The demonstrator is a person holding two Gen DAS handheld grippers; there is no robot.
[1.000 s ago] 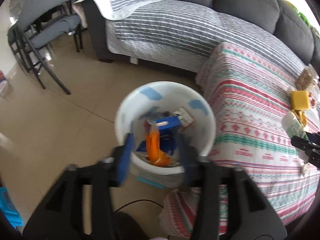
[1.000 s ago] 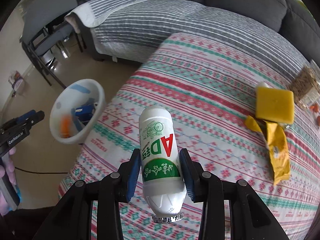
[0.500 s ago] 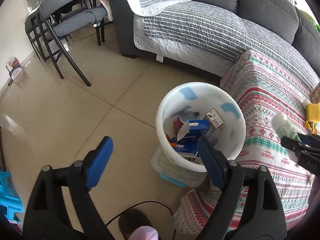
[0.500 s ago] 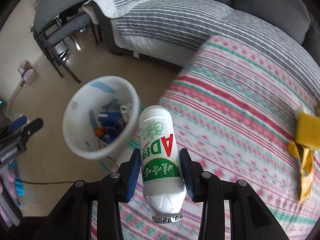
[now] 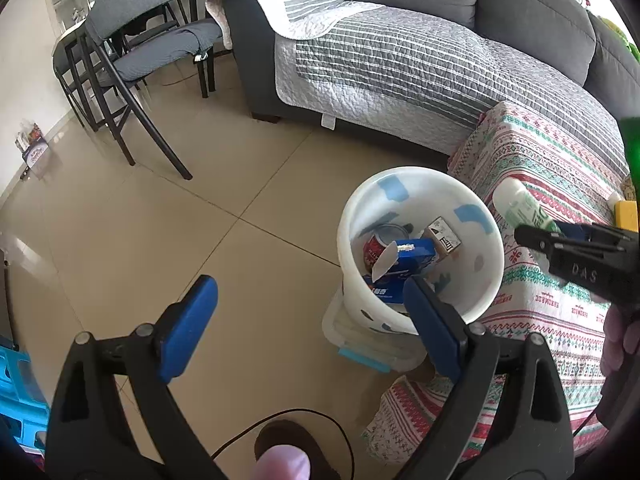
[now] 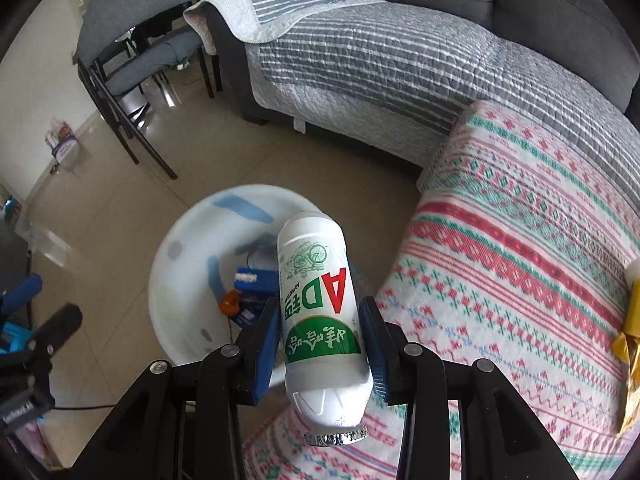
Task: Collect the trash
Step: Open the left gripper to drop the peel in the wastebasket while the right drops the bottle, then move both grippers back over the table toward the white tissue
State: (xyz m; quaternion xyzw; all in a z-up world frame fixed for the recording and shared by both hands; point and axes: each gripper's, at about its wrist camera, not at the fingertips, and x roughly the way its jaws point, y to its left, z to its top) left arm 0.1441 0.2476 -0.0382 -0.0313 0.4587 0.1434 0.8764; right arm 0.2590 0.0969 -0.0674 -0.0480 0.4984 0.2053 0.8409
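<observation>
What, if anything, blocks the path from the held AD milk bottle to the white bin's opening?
Nothing visible does. The right gripper clamps the AD milk bottle right by the white bin, whose mouth is open. The open left gripper sits on the bin's near side, away from the bottle's path.

The floor (image 5: 208, 216) has big tan tiles, and they shine near the white wall (image 5: 28, 80). A dark gray sofa (image 5: 520, 12) has a striped gray blanket (image 5: 392, 64) on it. Black folding chairs (image 5: 132, 64) with gray cushions stand beside the sofa
</observation>
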